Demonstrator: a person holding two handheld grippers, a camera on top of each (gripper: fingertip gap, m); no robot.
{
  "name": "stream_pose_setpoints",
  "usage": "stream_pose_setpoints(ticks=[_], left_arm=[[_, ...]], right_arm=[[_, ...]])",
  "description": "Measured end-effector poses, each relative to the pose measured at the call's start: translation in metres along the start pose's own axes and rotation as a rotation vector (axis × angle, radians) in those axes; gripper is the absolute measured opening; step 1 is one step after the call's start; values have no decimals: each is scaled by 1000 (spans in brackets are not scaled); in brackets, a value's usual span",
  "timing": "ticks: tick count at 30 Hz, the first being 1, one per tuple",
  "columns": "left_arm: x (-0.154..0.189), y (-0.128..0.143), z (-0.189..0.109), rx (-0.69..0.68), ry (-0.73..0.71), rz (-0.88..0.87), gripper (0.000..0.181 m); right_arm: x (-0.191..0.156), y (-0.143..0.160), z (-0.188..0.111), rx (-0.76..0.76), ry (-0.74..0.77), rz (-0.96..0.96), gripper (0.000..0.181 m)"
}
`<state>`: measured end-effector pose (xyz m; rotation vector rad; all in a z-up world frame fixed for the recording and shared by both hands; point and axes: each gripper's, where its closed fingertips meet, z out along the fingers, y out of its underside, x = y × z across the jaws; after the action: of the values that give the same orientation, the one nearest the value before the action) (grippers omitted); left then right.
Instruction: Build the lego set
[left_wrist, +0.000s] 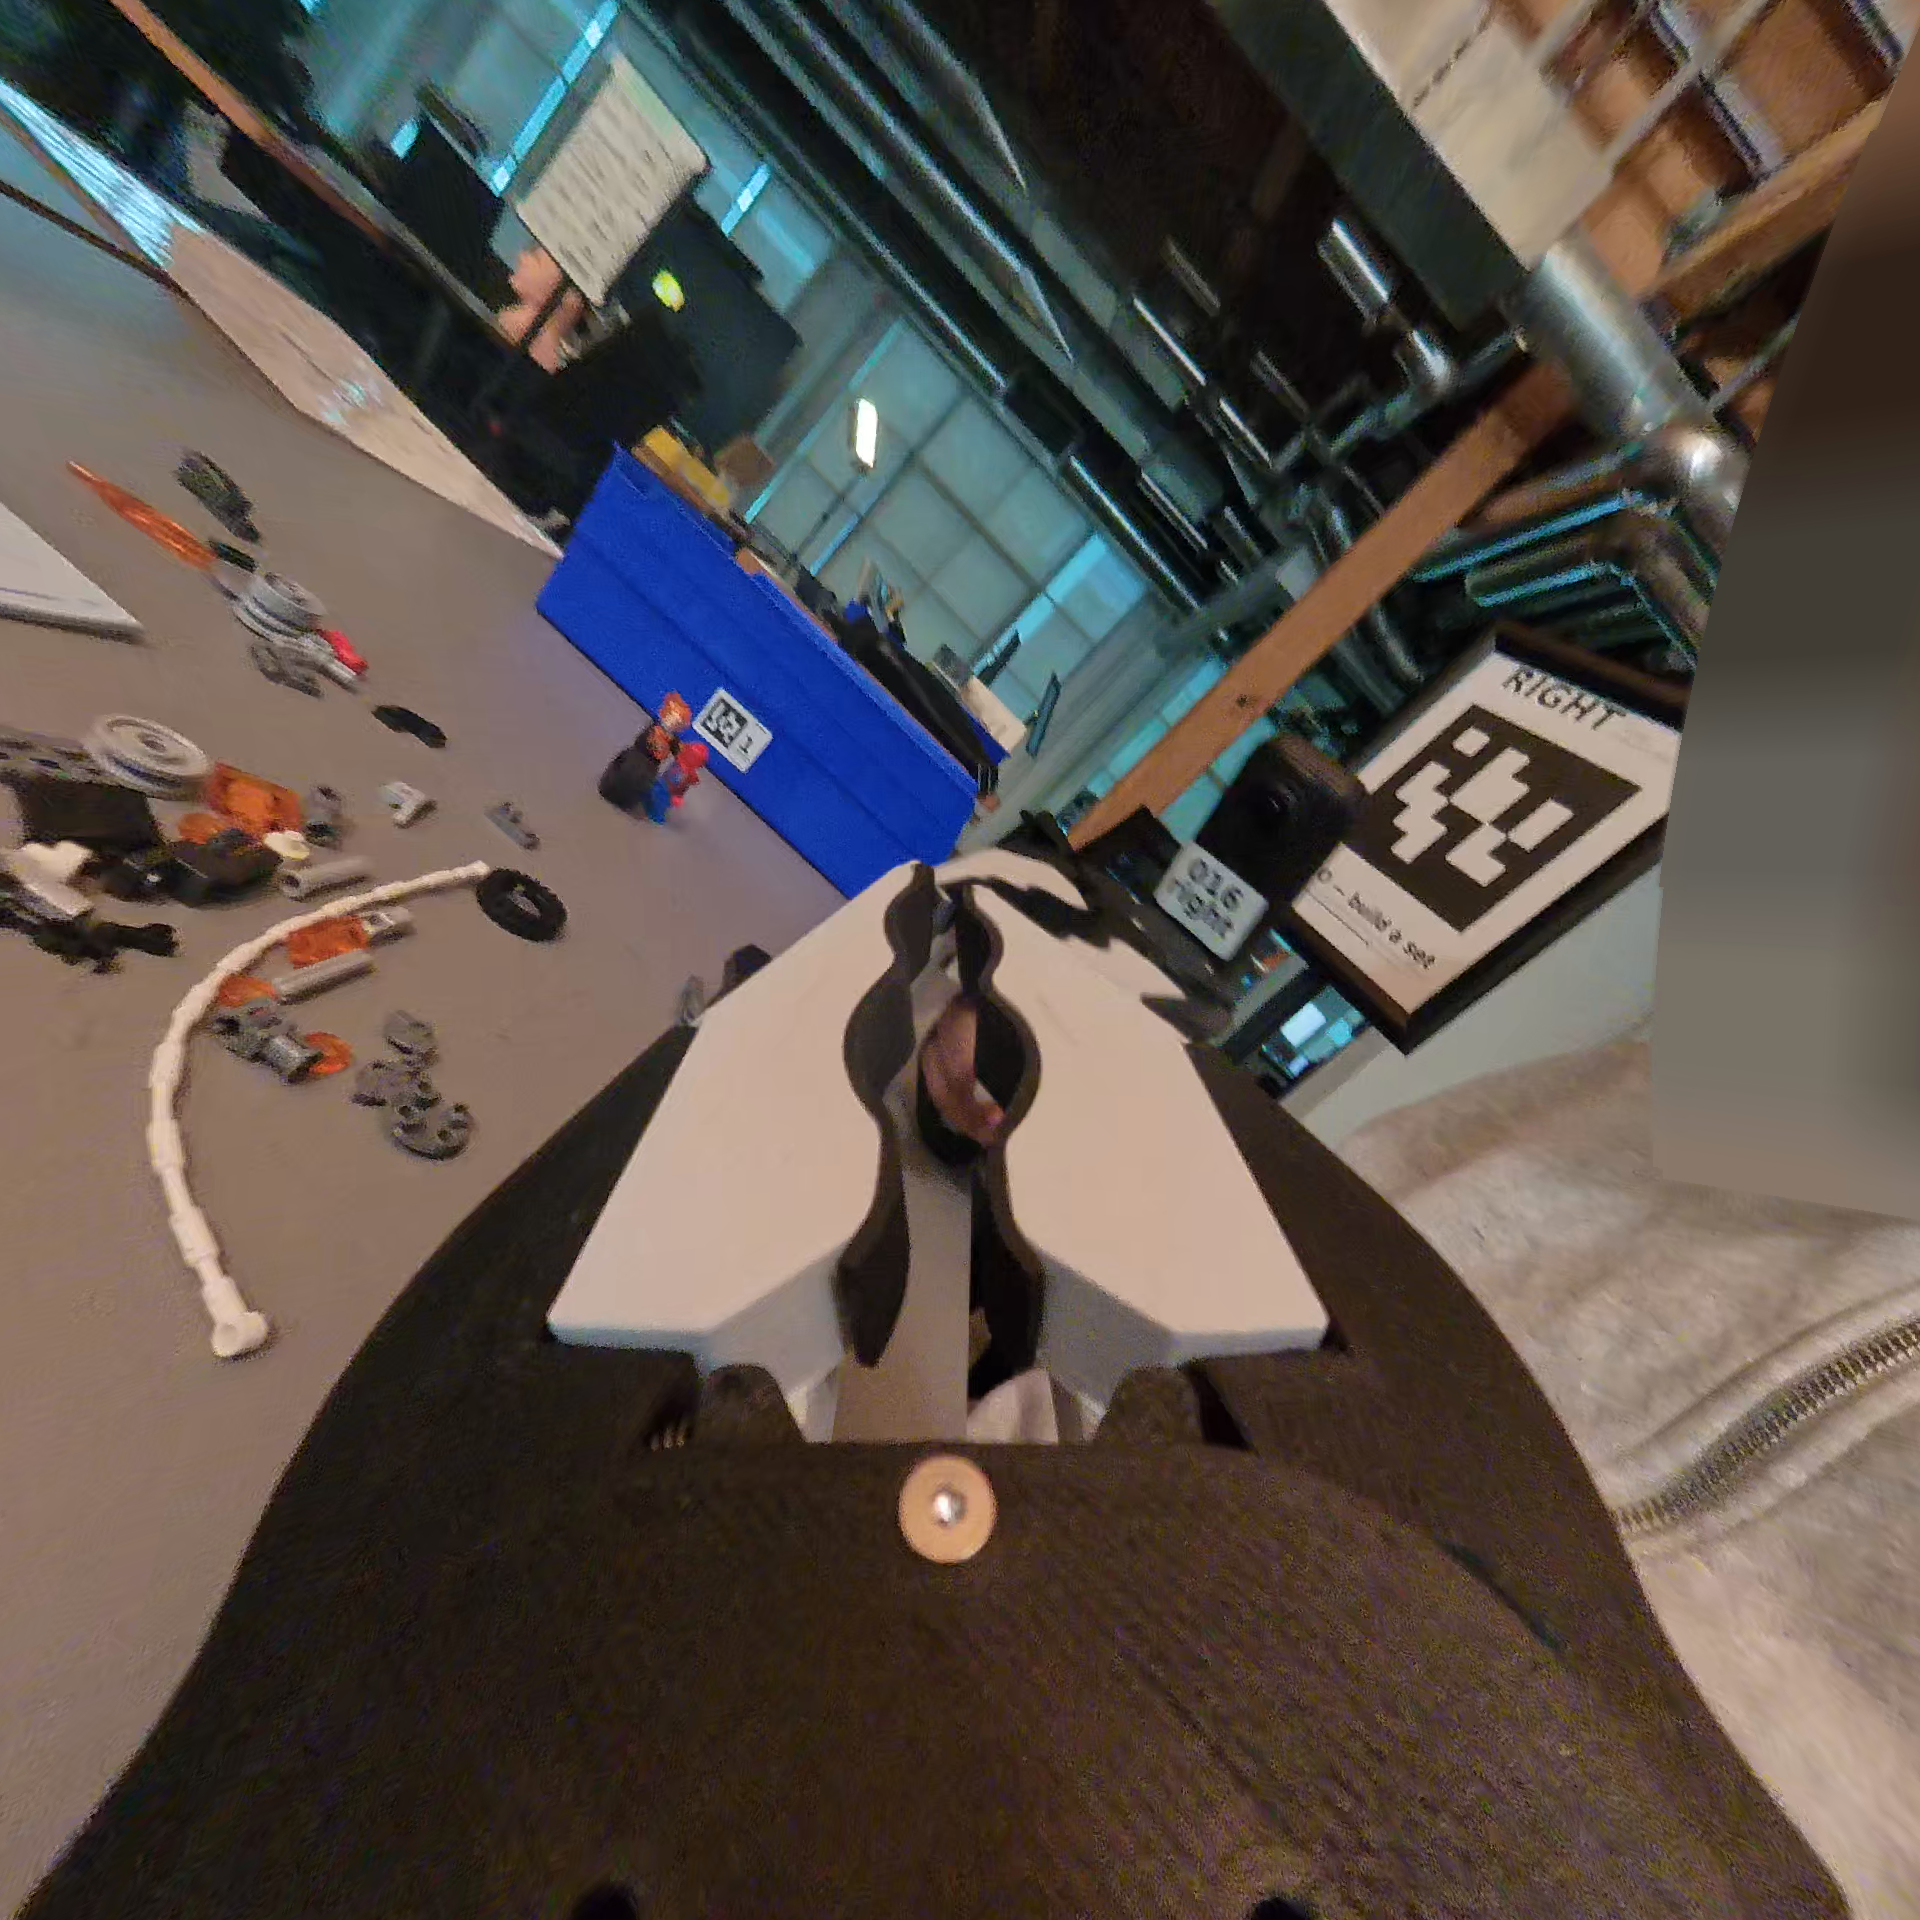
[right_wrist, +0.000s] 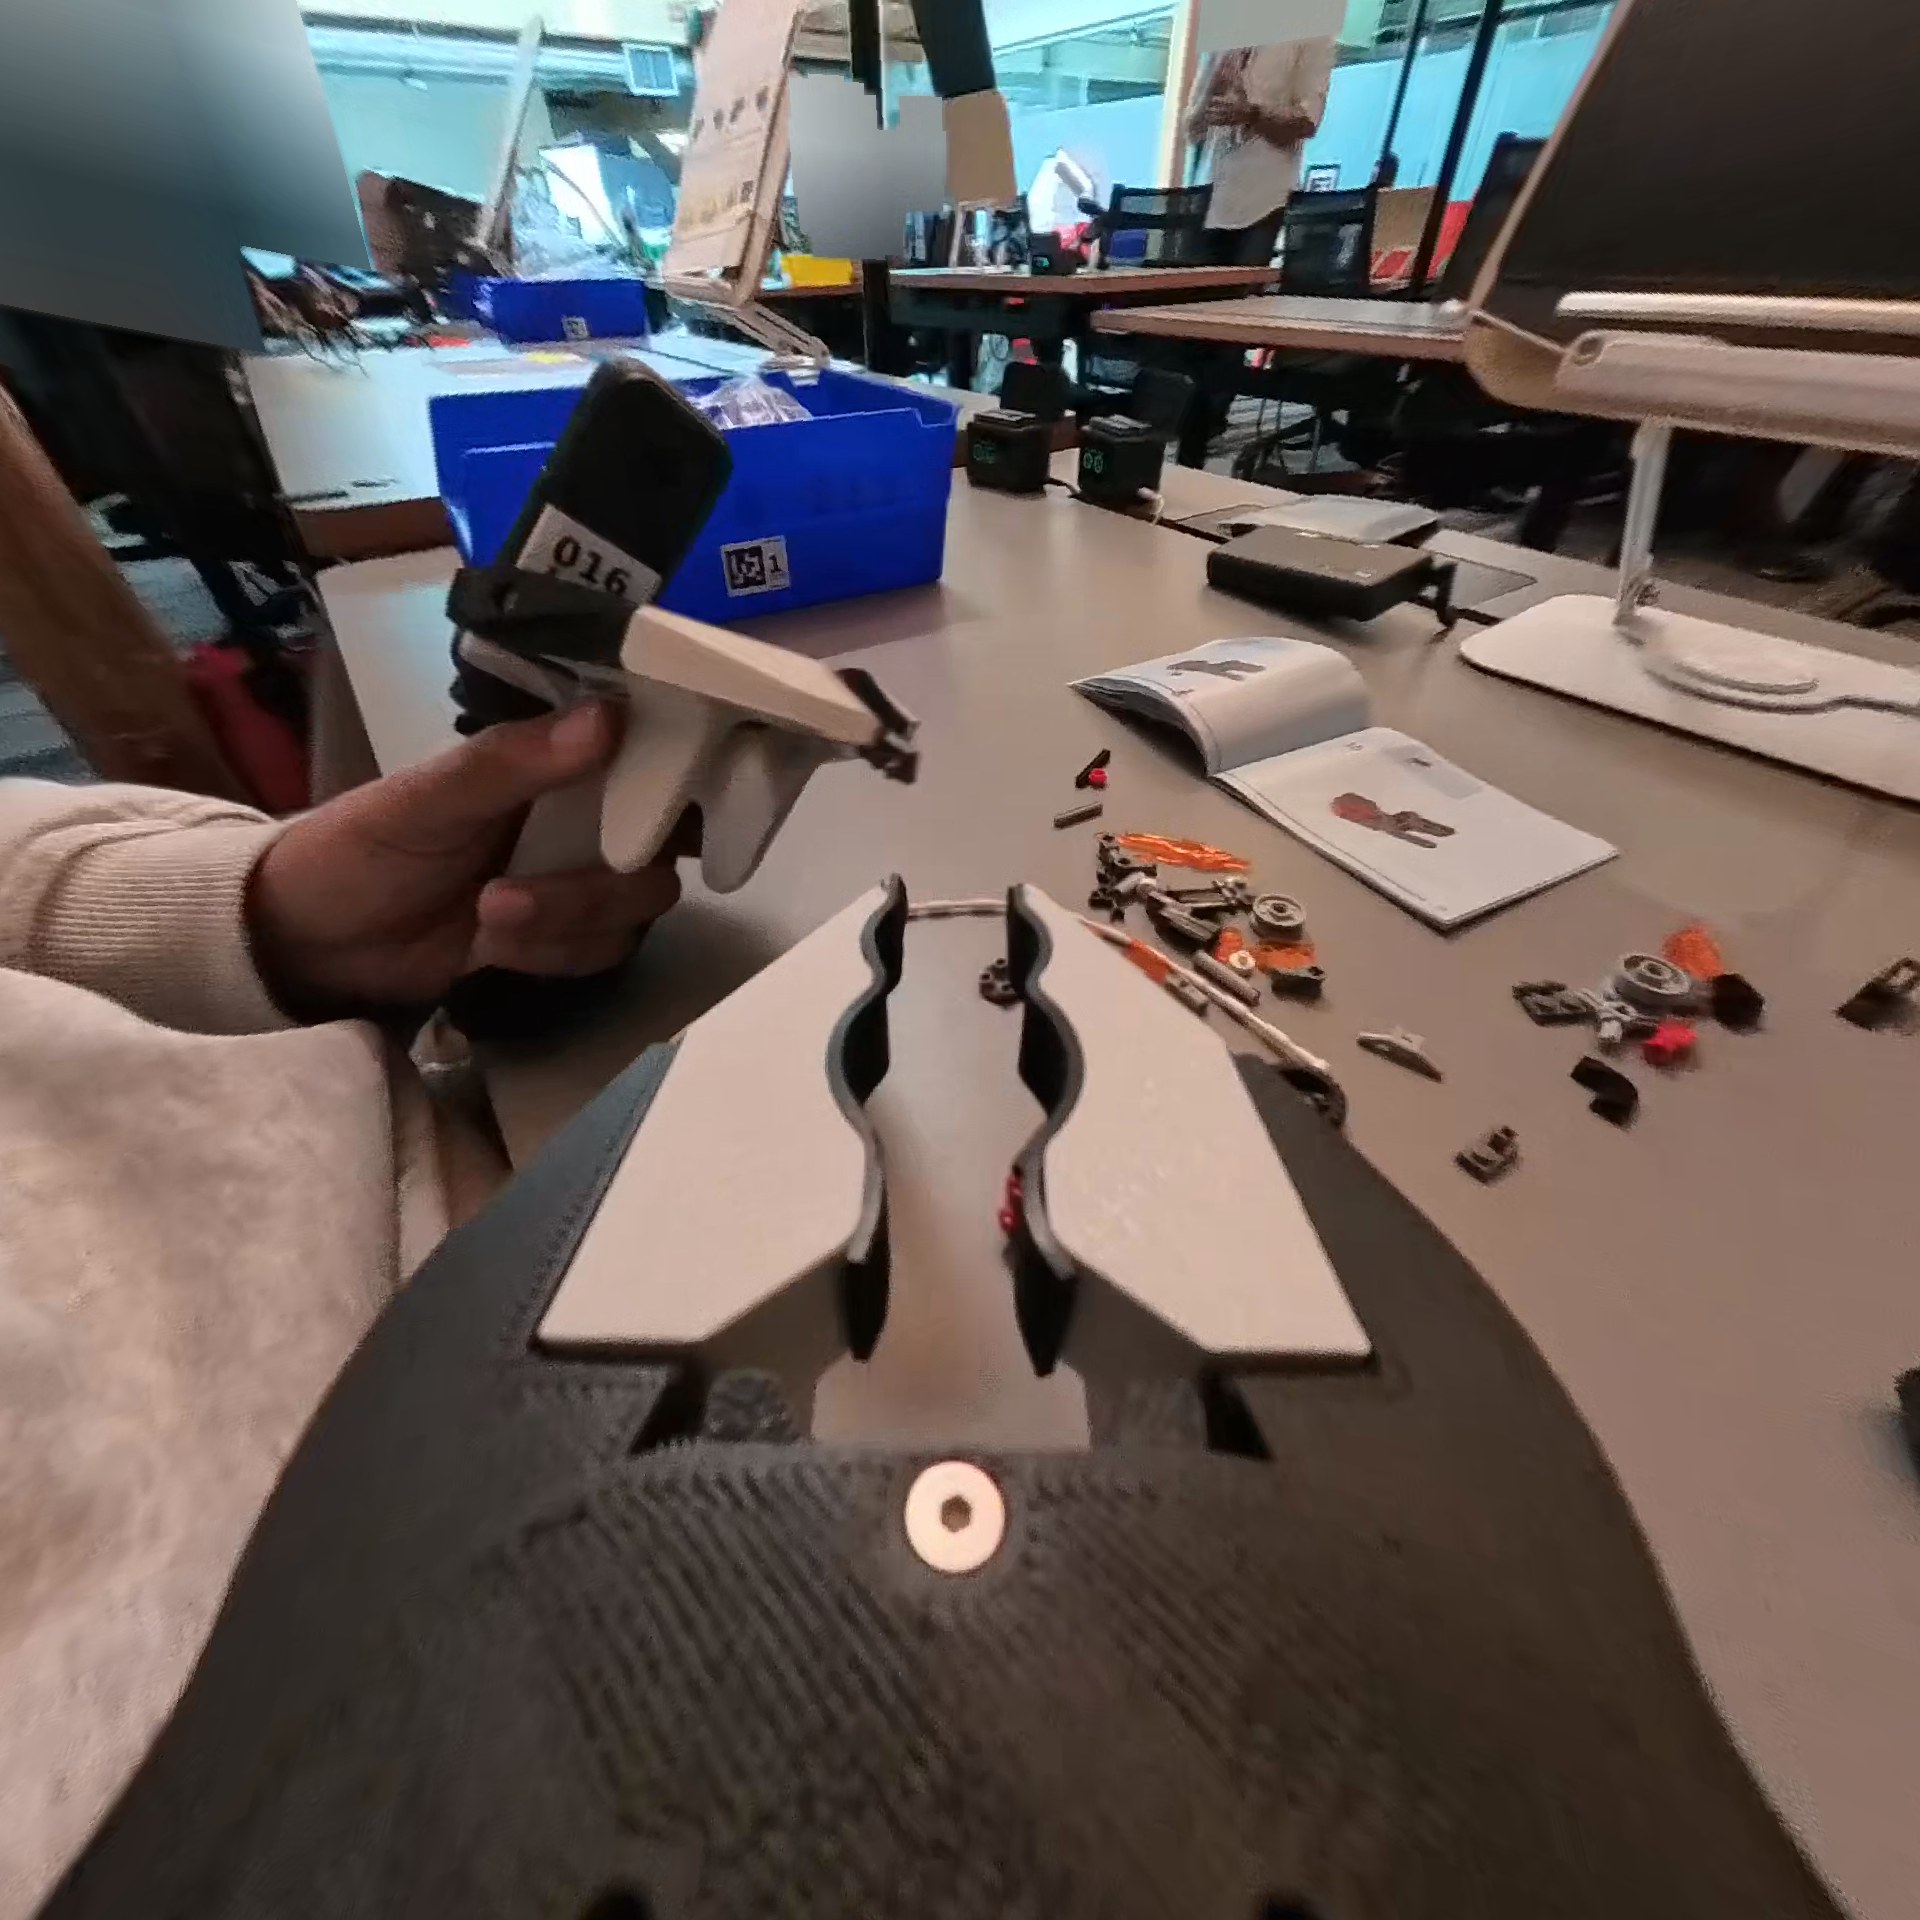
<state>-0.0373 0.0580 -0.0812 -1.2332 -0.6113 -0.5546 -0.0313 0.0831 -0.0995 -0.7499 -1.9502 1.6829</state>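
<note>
Nearest the right wrist camera, the right gripper (right_wrist: 954, 904), black-bodied with pale grey wavy-edged fingers, hovers above the table with its jaws parted and nothing between them. Beyond it, the person's left hand (right_wrist: 436, 873) holds the left gripper (right_wrist: 899, 750) raised in the air; its tips are closed, and something small and dark shows there, though whether it is a piece I cannot tell. In the left wrist view those fingers (left_wrist: 769, 1122) sit nearly together.

Loose lego pieces (right_wrist: 1226, 920), grey, black and translucent orange, lie scattered on the grey tabletop (right_wrist: 1039, 675) ahead and to the right, with a white segmented flexible hose (left_wrist: 187, 1049) curving among them. An open instruction booklet (right_wrist: 1351, 769) lies just past them, a blue plastic bin (right_wrist: 831, 488) farther back.

Risk, as I judge it: the pieces are small and crowded, so a descending open jaw could nudge neighbours away or pinch two at once.
</note>
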Motion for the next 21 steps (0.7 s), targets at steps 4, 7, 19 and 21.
stream_pose_setpoints(ticks=[4, 7, 19, 21], left_arm=[[2, -2, 1, 47, -13, 27, 1], [6, 8, 8, 11, 3, 26, 1], [7, 14, 13, -17, -14, 34, 1], [6, 14, 13, -16, -17, 37, 1]], right_arm=[[-16, 1, 13, -21, 73, -102, 18], [-18, -1, 16, -10, 128, -155, 18], [-10, -13, 6, 65, 152, -124, 8], [-11, -13, 6, 58, 154, -138, 9]])
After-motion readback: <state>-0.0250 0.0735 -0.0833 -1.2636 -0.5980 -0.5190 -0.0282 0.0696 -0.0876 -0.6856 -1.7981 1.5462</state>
